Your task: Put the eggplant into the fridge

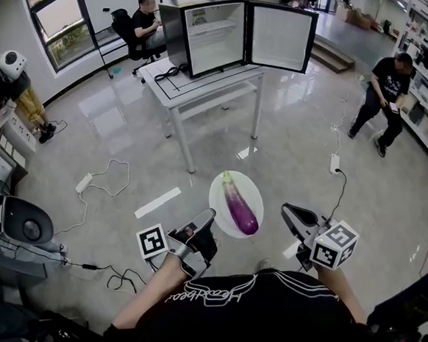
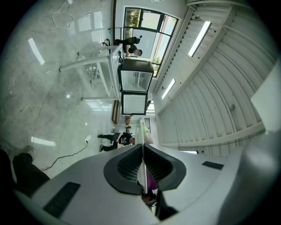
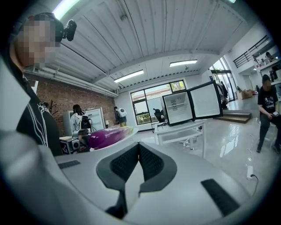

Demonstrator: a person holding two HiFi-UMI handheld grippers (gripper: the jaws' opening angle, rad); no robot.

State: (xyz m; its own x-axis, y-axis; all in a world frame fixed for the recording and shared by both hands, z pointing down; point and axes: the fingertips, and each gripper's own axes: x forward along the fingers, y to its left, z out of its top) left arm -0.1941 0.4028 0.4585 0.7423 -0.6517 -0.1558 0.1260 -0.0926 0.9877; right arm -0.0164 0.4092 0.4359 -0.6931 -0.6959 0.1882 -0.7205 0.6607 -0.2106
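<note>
A purple eggplant (image 1: pixel 240 206) with a green stem lies on a white plate (image 1: pixel 220 195), held out in the air over the floor. My left gripper (image 1: pixel 209 220) is shut on the plate's left rim. In the left gripper view the plate's edge (image 2: pixel 141 171) stands between the pads, with the eggplant (image 2: pixel 152 180) just behind. My right gripper (image 1: pixel 288 214) hangs to the right of the plate, shut and holding nothing; its view shows the eggplant (image 3: pixel 105 137) off to its left. The small black fridge (image 1: pixel 207 38) stands on a white table (image 1: pixel 193 87) ahead, its door (image 1: pixel 281 37) swung wide open.
A power strip (image 1: pixel 84 183) and cables trail over the glossy floor on the left, and another strip (image 1: pixel 334 164) lies on the right. One person sits behind the table (image 1: pixel 145 21); another walks at the right (image 1: pixel 385 101). Equipment crowds the left wall (image 1: pixel 12 227).
</note>
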